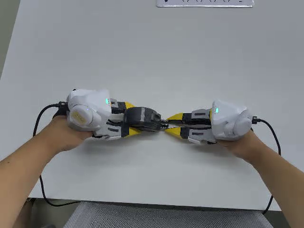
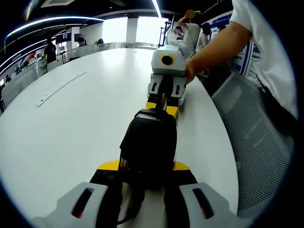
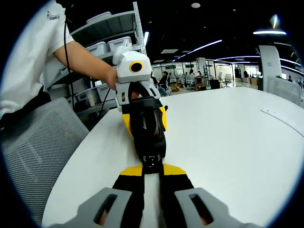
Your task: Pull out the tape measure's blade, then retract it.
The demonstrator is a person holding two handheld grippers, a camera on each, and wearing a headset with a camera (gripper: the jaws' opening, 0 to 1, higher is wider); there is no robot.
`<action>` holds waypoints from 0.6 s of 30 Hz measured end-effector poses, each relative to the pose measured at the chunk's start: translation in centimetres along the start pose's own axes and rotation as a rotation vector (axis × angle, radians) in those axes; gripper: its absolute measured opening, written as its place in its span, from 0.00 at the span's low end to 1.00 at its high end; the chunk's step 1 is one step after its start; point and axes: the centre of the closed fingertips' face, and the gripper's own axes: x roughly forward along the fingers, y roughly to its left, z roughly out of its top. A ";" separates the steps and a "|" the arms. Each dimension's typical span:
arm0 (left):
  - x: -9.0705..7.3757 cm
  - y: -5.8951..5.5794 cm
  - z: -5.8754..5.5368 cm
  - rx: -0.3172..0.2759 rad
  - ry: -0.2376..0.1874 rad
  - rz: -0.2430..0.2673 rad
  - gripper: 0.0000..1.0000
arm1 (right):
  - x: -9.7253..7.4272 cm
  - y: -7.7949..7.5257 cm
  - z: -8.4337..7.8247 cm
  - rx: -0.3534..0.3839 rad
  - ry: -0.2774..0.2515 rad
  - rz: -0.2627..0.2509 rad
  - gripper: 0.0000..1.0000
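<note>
Entry one: left hand-held gripper (image 1: 130, 118). It has a smooth white moulded shell, grey fingers and yellow wedge tips, and its jaws are closed on the case of the tape measure (image 1: 142, 118). We log the case as a dark grey to black rounded block in matt plastic.

Entry two: right hand-held gripper (image 1: 172, 124), of the same build. Its jaws are set narrow and pinch the end hook (image 3: 151, 160) of the blade. Hardly any blade shows between case and hook.

Orientation: in the head view the tape measure's long axis runs left to right across the person, in line with both grippers, with its mouth toward the right hand-held gripper. It sits between the two, low over the near part of the counter (image 1: 152, 57). We cannot tell whether it touches.

By view: the head view gives us the broad side. The left gripper view gives the blunt back of the case. The right gripper view gives the case end-on, narrow and tall, with the hook at its foot.

Surroundings: the counter is white, smooth and matt. A pale flat strip (image 1: 204, 3) lies at its far edge. Black cables (image 1: 40, 123) trail from the grippers. A grey mesh chair (image 1: 142, 216) sits below the near edge.
</note>
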 end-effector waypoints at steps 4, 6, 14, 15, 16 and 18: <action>0.0 0.0 0.0 -0.004 -0.001 0.002 0.30 | -0.1 0.0 0.0 -0.006 0.001 -0.002 0.10; 0.0 0.0 0.0 -0.006 -0.002 0.002 0.30 | -0.2 0.0 0.0 -0.002 -0.001 -0.002 0.10; 0.0 0.0 0.1 -0.009 -0.005 0.001 0.30 | -0.9 -0.1 -0.2 0.003 -0.005 -0.008 0.10; 0.0 0.0 0.1 -0.011 -0.005 0.001 0.30 | -1.0 -0.1 -0.3 0.000 -0.006 -0.010 0.10; 0.0 0.0 0.1 -0.011 -0.005 0.001 0.30 | -1.0 -0.1 -0.3 0.000 -0.006 -0.011 0.10; 0.0 0.0 0.1 -0.010 -0.005 0.000 0.30 | -1.1 -0.1 -0.4 0.004 -0.005 -0.013 0.10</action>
